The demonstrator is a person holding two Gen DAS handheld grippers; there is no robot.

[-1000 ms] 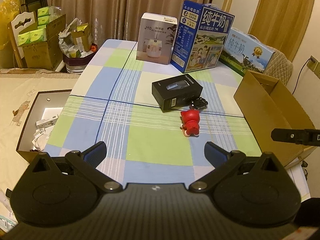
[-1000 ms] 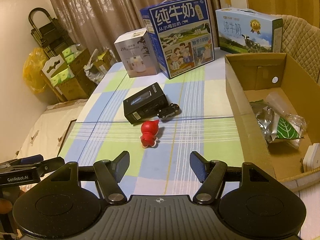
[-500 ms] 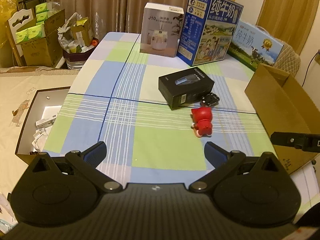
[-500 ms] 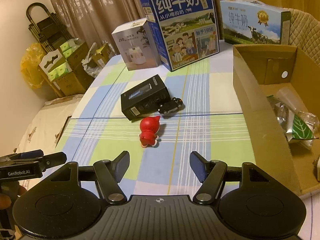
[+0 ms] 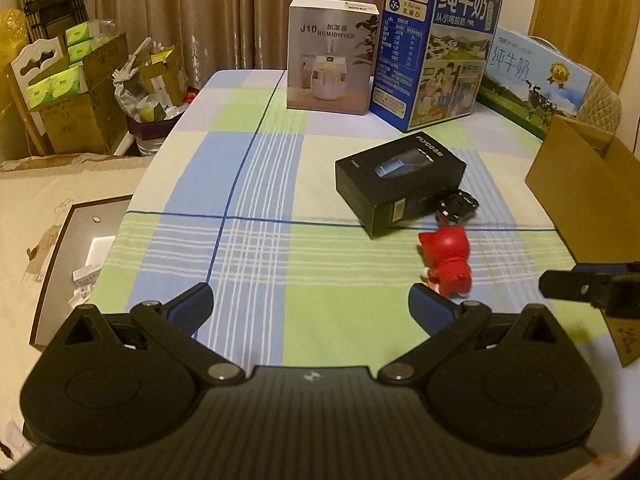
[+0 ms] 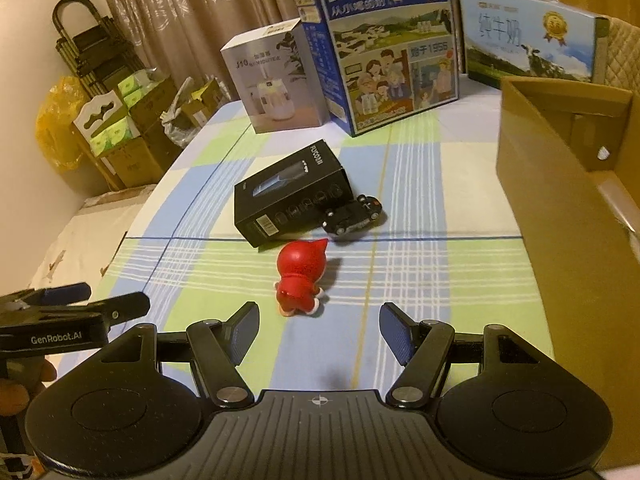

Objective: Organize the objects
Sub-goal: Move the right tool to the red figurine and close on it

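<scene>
L gripper (image 5: pixel 310 306): jaws wide, nothing btwn; red figurine (image 5: pixel 448 266) just past its R pad.
R gripper (image 6: pixel 318 330): jaws wide, empty, aimed at figurine, which lies just ahead on checked cloth (image 6: pixel 420 184).
Black box (image 6: pixel 292 198): flat, just behind figurine.
Toy car (image 6: pixel 352 216): black, at box's R end (touching? can't tell).
Cardboard box (image 6: pixel 560 184): open, at table's R edge.
Back row: humidifier box (image 5: pixel 332 56), milk cartons (image 5: pixel 440 48).
</scene>
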